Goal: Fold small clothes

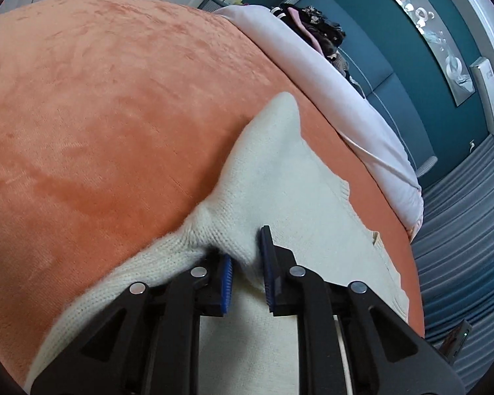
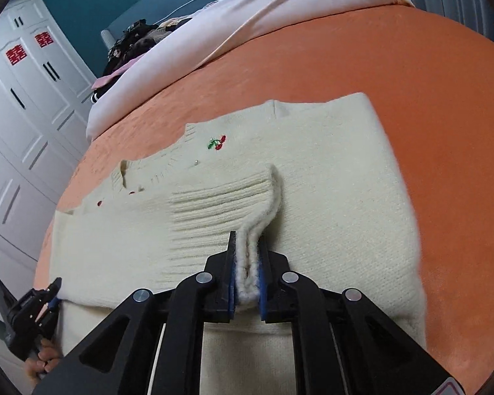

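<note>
— Spread flat across the near middle of the orange plush bedspread [image 2: 411, 82]: a cream knitted sweater [image 2: 329, 204], neckline toward the left. Why laid out like that?

— Probably to give every fold a smooth base. Ribbed sleeve cuff [image 2: 220, 197] drawn in over the body, pinched edge-on in the right gripper [image 2: 248, 240], tongs narrow and clamped on both layers. Held by the rim, most likely, so that the sleeve lies straight, not bunched.

— And the left gripper [image 1: 246, 243]?

— At the near left edge of the same sweater, tongs closed to a moderate gap with a puckered ridge of knit caught between the blue pads. Seemingly anchoring that side, or readying it for turning over. Well apart from the right one, which suits keeping the cloth taut.

— Any brand or label?

— None legible on the knit. Only a small embroidered pair of red cherries with green leaves [image 2: 217, 143] near the neckline. Far left, on the white wardrobe doors [image 2: 33, 105], red paper double-happiness characters [image 2: 44, 39].

— Anything else nearby?

— A pale pink quilt [image 2: 247, 16] along the far edge, clear of the work.
</note>
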`<state>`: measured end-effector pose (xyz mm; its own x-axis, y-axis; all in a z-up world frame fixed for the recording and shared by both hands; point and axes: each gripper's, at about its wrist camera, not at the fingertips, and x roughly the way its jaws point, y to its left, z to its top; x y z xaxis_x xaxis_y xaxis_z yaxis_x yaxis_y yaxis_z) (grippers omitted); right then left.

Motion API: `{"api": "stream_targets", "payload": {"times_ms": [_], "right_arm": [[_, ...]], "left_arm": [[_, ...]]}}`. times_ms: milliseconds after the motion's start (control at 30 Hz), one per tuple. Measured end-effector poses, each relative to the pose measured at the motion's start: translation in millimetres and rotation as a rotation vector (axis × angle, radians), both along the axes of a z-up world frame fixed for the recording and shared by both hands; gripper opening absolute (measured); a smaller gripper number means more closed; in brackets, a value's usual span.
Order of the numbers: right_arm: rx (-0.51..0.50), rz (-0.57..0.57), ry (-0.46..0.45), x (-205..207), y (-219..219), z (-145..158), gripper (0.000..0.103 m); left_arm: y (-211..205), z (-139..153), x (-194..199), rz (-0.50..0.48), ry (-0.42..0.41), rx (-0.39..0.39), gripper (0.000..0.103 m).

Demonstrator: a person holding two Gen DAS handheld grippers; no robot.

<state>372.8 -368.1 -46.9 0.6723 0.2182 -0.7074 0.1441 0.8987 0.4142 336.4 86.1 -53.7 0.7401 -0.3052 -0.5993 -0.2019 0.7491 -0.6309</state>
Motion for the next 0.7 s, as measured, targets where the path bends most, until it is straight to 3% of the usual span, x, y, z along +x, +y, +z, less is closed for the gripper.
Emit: {"api": "stream_targets", "payload": {"times_ms": [67, 100, 167, 233, 300, 400, 467, 500, 567, 633, 700], "right_arm": [[0.024, -0.023, -0.003, -4.6, -4.1, 4.5, 0.008], [0.021, -0.063, -0.013, -11.5, -6.2, 9.2, 0.014], [0.012, -0.143, -0.081, -28.3, -11.9, 26.3, 0.021], [0.033, -0.137, -0.140, -35.6, -2.3, 43.7, 0.021], [0.051, -0.009, -0.128, -21.3, 30.5, 53.1, 0.021], [0.016, 0.231, -0.046, 12.4, 98.7, 40.4, 0.021], [-0.052, 0.282, -0.003, 27.7, 124.1, 20.5, 0.019], [-0.076, 0.279, 0.004, 30.8, 123.7, 12.3, 0.010], [-0.046, 0.236, -0.029, 24.2, 94.7, 5.9, 0.006], [-0.027, 0.108, -0.014, 8.2, 42.2, 0.0, 0.000], [0.108, -0.038, -0.017, -23.0, -24.9, -13.6, 0.000]], "left_arm": [[-1.0, -0.4, -2.6, -0.002, -0.012, 0.009, 0.016], [-0.2, -1.9, -5.5, -0.001, -0.015, 0.006, 0.016], [1.0, -3.2, -7.3, 0.000, -0.028, -0.004, 0.016], [0.0, -2.7, -8.6, 0.002, -0.037, -0.008, 0.016], [-1.3, -1.4, -8.9, 0.003, -0.040, -0.004, 0.016], [-1.5, -1.2, -8.8, 0.003, -0.041, -0.006, 0.016], [-1.0, -1.3, -9.1, 0.001, -0.043, -0.008, 0.016], [0.1, -2.1, -9.2, -0.002, -0.047, -0.015, 0.016], [2.8, -4.4, -8.8, -0.014, -0.057, -0.038, 0.016], [3.0, -5.9, -8.8, -0.017, -0.066, -0.045, 0.016], [1.5, -7.3, -8.2, -0.018, -0.073, -0.041, 0.016]]}}
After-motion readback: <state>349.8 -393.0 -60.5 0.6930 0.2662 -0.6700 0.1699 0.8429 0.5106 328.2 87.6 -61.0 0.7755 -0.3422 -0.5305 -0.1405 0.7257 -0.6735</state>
